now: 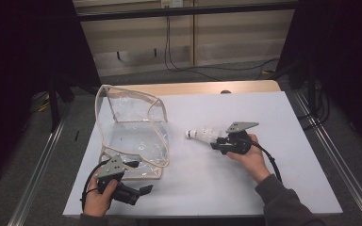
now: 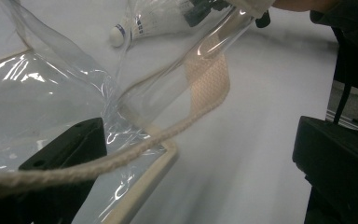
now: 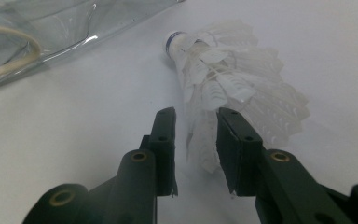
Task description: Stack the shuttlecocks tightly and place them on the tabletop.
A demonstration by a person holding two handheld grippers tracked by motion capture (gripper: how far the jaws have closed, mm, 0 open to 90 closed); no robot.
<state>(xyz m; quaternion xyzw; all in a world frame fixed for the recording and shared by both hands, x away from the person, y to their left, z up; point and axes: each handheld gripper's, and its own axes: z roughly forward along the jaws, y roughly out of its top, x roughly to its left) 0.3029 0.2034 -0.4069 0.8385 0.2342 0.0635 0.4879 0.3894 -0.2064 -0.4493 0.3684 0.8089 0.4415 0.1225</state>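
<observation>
Shuttlecock (image 3: pixel 233 79) lying on its side bears no legible writing.

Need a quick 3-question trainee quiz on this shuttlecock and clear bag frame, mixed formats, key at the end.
1. True or false: the shuttlecock lies inside the clear bag.
2. Multiple choice: in the right gripper view, what sits between the jaws of the right gripper? A) the bag's cord B) feathers of the shuttlecock C) nothing
3. Fill in: in the left gripper view, the cream-coloured ____ runs across the picture past one jaw of the left gripper.

Key: 1 false, it lies on the table beside the bag, cork end toward it. 2 B, with a gap on the left jaw's side. 3 cord.
</observation>
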